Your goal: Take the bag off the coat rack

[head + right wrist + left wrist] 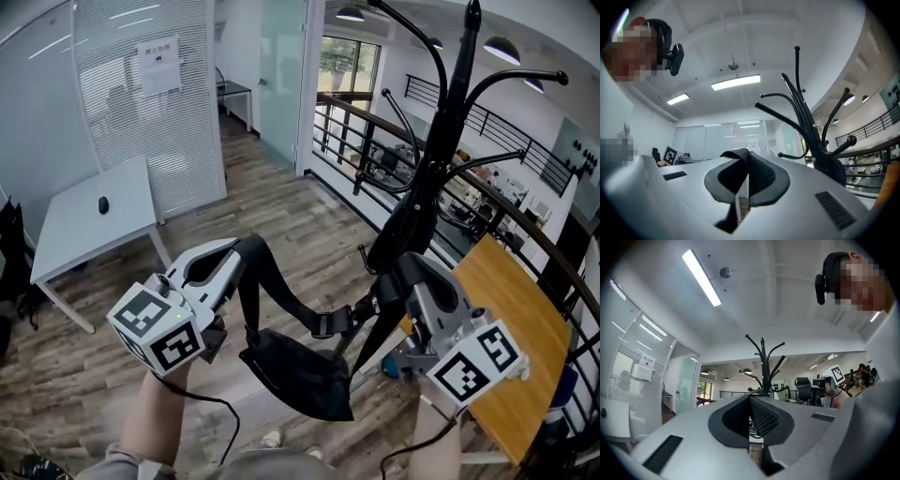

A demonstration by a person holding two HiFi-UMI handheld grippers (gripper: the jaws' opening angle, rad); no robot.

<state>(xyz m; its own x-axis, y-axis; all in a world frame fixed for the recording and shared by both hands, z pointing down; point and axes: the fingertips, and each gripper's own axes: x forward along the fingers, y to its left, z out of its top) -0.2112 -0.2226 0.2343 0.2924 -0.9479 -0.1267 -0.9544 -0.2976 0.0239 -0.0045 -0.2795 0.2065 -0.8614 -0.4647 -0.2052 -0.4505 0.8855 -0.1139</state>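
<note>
The black coat rack (450, 103) stands at centre right, its curved hooks bare at the top. A black bag (300, 370) hangs low between my two grippers by its strap (281, 292). My left gripper (240, 253) is shut on one end of the strap, left of the rack. My right gripper (397, 274) is shut on the other end, close against the rack's pole. In the right gripper view a fold of strap (735, 153) sticks out above the closed right gripper (744, 165), with the rack (806, 122) just beyond. The left gripper view shows the closed left gripper (750, 403) facing the rack (762, 366).
A white table (94, 225) with a black mouse (103, 203) stands at the left by a glass wall with blinds. A wooden table (511, 309) sits at the right beside a black railing (375, 141). Wood floor lies below.
</note>
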